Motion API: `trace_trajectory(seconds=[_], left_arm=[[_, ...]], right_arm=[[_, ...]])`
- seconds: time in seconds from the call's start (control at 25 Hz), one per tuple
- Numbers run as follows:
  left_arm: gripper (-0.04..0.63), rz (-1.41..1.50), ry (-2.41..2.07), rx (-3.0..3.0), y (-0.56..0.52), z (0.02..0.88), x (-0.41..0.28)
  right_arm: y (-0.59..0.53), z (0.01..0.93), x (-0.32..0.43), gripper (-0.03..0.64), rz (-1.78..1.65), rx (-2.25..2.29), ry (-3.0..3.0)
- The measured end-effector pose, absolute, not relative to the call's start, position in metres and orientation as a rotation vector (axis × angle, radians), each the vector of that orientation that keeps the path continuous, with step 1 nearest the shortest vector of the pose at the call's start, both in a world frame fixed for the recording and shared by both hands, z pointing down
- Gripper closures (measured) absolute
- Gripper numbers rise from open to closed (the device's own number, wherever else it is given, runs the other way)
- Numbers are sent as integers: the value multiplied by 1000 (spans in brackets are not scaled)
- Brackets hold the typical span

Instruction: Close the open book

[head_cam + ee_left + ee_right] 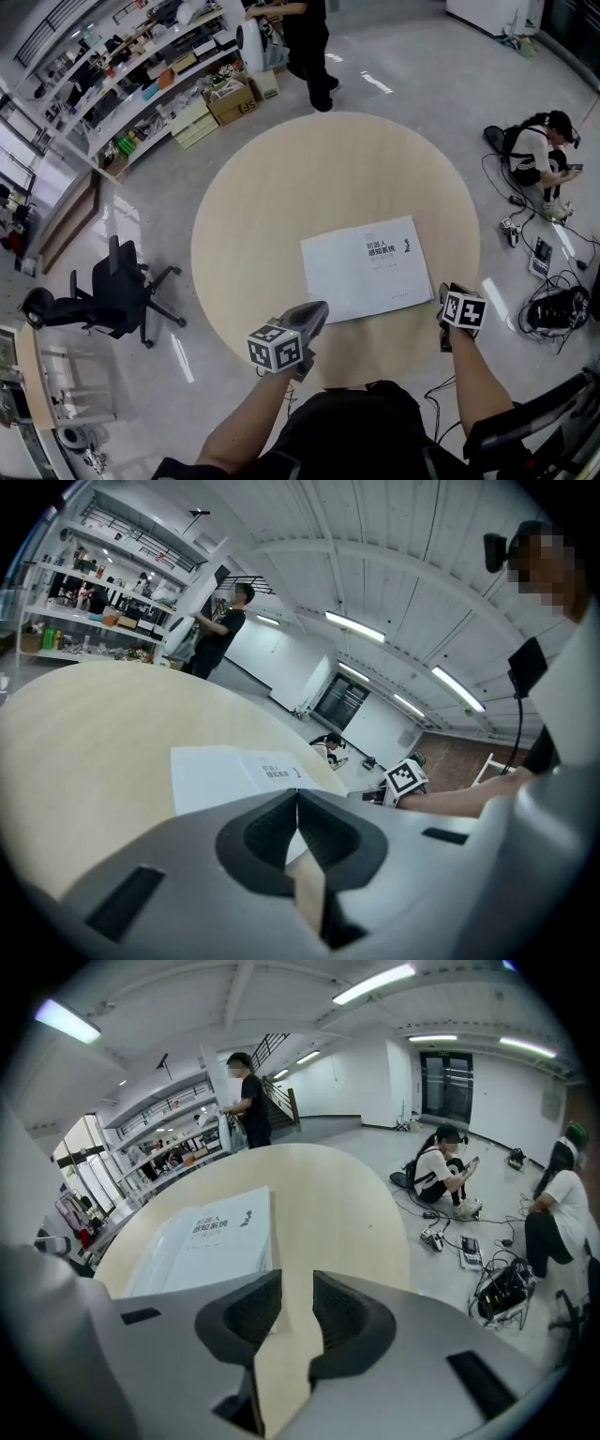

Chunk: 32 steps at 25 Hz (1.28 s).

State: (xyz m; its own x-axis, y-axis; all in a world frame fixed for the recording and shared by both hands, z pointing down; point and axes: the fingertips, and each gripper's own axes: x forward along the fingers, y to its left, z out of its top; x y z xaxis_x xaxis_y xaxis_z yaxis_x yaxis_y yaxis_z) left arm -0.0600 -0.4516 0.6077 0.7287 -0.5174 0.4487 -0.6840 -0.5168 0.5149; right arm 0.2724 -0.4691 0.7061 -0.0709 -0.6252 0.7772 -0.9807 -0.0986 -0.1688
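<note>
Book [366,267] lies closed and flat, cover up, on the near-right part of the round tabletop [328,169], its near edge close to the tabletop's near rim.

Left gripper [317,309] sits at the book's near-left corner, over the near rim. Its jaws are pressed together at the tips w/ nothing between them. In the left gripper view the book lies just ahead of the tips.

Right gripper [450,292] is at the tabletop's near-right rim, just beside the book's near-right corner but off it. Its jaws stand a narrow gap apart, w/ only bare tabletop seen through the gap. In the right gripper view the book is ahead and to the left of the jaws.

Hard to see:
- The book's near-left corner is covered by the left gripper in the head view.
- The book's near end is cut off behind the gripper bodies in both gripper views.
- The cover print is too small to read.
- The right gripper's jaws are mostly hidden under its marker cube [463,310] in the head view.
</note>
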Motion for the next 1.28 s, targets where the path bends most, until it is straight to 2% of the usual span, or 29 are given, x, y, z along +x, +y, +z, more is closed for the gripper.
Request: trace_trajectory(seconds=[0.2, 0.36, 0.48, 0.8, 1.28], left_arm=[[601, 304, -909, 2229, -449, 608, -61], [601, 296, -913, 2226, -447, 607, -57], [601, 293, -920, 2227, -445, 605, -60], [601, 277, -963, 2198, -442, 606, -77], [601, 312, -1004, 2202, -438, 610, -88]], right_arm=[[-493, 669, 216, 529, 980, 1633, -1971], [-490, 696, 194, 531, 1044, 1507, -1952], [-481, 721, 200, 583, 1071, 1485, -1875], [-472, 737, 223, 618, 1147, 1542, -1817], [-470, 742, 233, 618, 1178, 1564, -1812]])
